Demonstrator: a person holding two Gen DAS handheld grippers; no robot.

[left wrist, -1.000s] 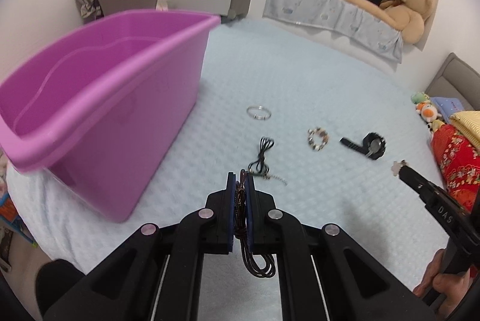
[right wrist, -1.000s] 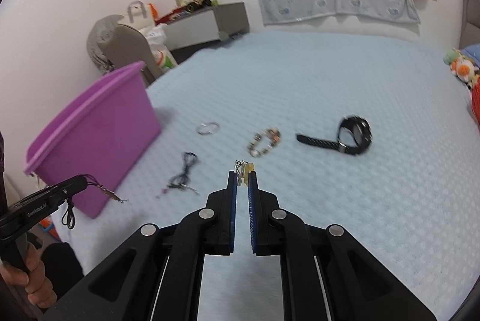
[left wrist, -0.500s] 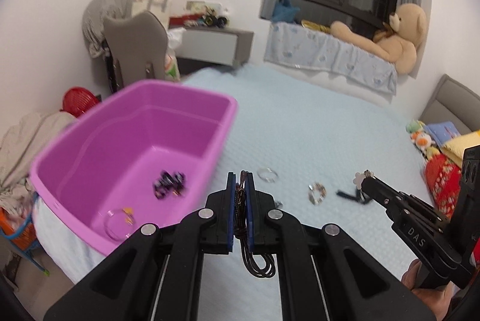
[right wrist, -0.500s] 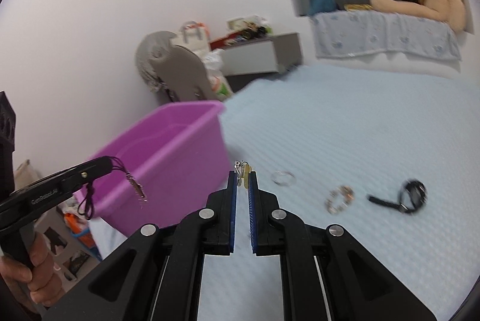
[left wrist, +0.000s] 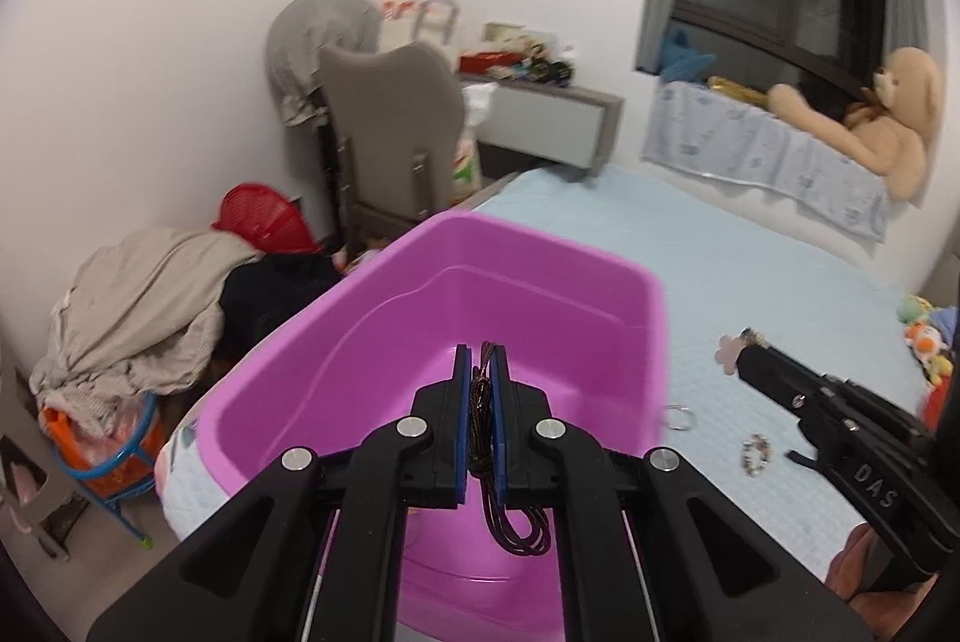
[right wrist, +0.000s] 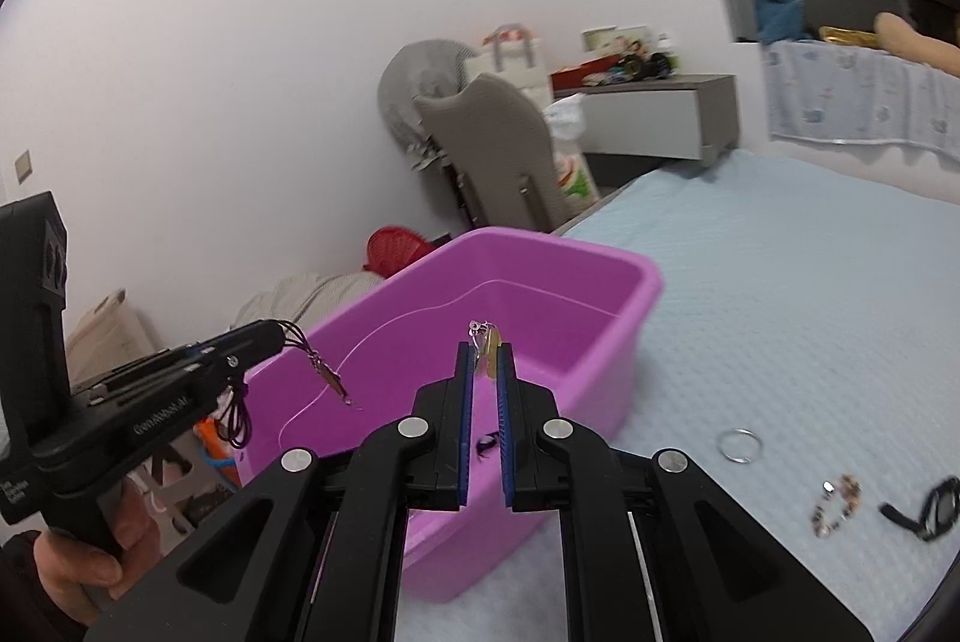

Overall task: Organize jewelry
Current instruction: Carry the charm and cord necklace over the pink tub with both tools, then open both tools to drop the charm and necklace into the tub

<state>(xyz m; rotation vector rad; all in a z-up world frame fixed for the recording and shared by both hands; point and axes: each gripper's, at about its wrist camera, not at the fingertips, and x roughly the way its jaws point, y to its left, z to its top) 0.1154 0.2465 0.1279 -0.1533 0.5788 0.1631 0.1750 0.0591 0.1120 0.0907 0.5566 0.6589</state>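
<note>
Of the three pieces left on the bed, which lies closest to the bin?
The plain silver ring; the beaded bracelet and black watch lie farther from the purple bin.

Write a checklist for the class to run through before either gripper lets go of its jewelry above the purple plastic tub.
1. Left gripper clamped on dark corded necklace: ok.
2. Right gripper pinching small gold and silver charm piece: ok.
3. Left gripper above purple plastic tub: ok.
4. Right gripper's piece above the tub's opening: cannot tell.
5. Tub upright on pale blue quilted bed: ok.
6. Silver ring, beaded bracelet and black wristwatch tidied: not ok, on bed.
</note>
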